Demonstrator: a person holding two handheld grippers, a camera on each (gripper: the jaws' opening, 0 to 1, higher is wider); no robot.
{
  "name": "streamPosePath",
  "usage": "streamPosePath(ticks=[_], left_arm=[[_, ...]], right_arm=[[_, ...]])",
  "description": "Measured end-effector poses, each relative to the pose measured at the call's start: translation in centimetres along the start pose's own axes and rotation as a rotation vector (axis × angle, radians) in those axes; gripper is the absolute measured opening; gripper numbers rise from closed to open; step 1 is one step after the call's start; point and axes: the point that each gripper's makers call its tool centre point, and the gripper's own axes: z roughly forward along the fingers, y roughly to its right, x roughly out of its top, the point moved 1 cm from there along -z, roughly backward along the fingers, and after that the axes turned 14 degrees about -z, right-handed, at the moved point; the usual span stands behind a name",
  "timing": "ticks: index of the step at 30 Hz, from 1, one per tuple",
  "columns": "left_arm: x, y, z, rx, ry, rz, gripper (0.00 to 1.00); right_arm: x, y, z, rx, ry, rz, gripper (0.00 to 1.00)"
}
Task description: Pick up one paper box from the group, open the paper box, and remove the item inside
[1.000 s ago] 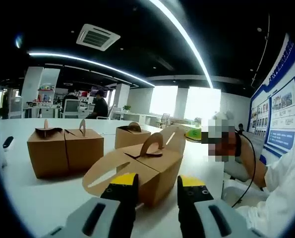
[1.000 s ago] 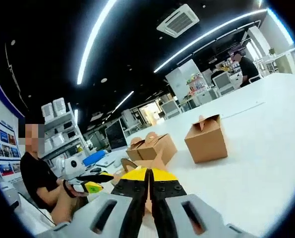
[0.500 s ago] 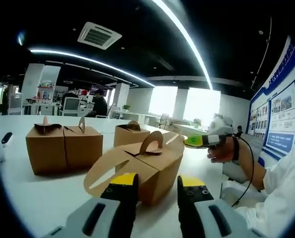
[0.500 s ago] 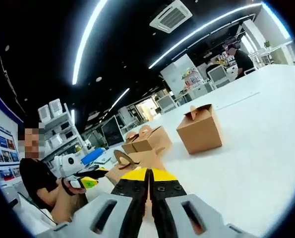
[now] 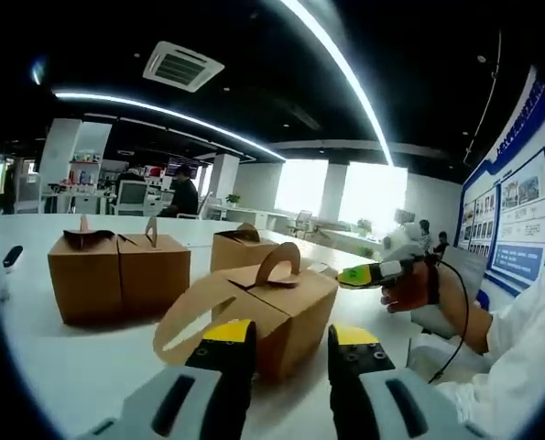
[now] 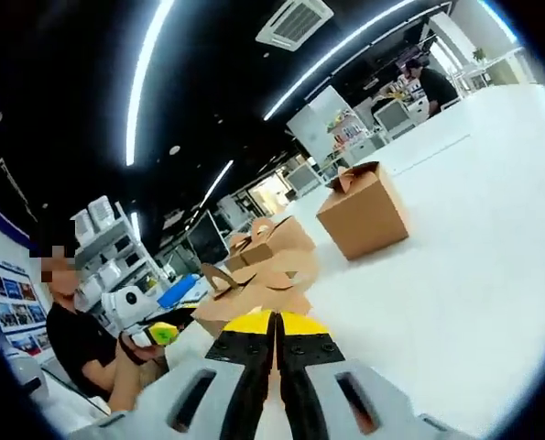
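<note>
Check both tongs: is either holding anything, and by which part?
Left tongs are open and hold nothing. Right tongs are shut at the flap of the near box; whether they pinch the flap cannot be told.

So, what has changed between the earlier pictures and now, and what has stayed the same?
In the left gripper view, the right tool has come down from behind the nearest brown paper box with the raised flaps to hover by its right top edge. Nothing was taken hold of or let go. The left tool stays open before that box, the right tool's own jaws stay shut, and the other closed brown paper boxes have not moved.
</note>
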Motion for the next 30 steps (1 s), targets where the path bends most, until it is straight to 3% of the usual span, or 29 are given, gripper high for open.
streamPosePath(ticks=[8, 17, 22, 24, 30], left_arm=[[-0.1, 0.3, 0.1, -0.018, 0.005, -0.012, 0.32], [-0.1, 0.5, 0.2, -0.011, 0.002, 0.004, 0.33], [0.1, 0.7, -0.1, -0.008, 0.003, 0.013, 0.32], [0.4, 0.9, -0.2, 0.01, -0.006, 0.07, 0.32], [0.5, 0.4, 0.3, 0.015, -0.006, 0.057, 0.33]], right_arm=[[-1.5, -0.2, 0.6, -0.028, -0.064, -0.105, 0.03], [-1.3, -0.2, 0.3, -0.038, -0.046, -0.134, 0.04], [-1.1, -0.6, 0.3, -0.039, -0.044, -0.217, 0.06], [-1.0, -0.7, 0.3, -0.047, -0.043, -0.247, 0.07], [-1.2, -1.0, 0.9, -0.006, -0.056, -0.233, 0.07]])
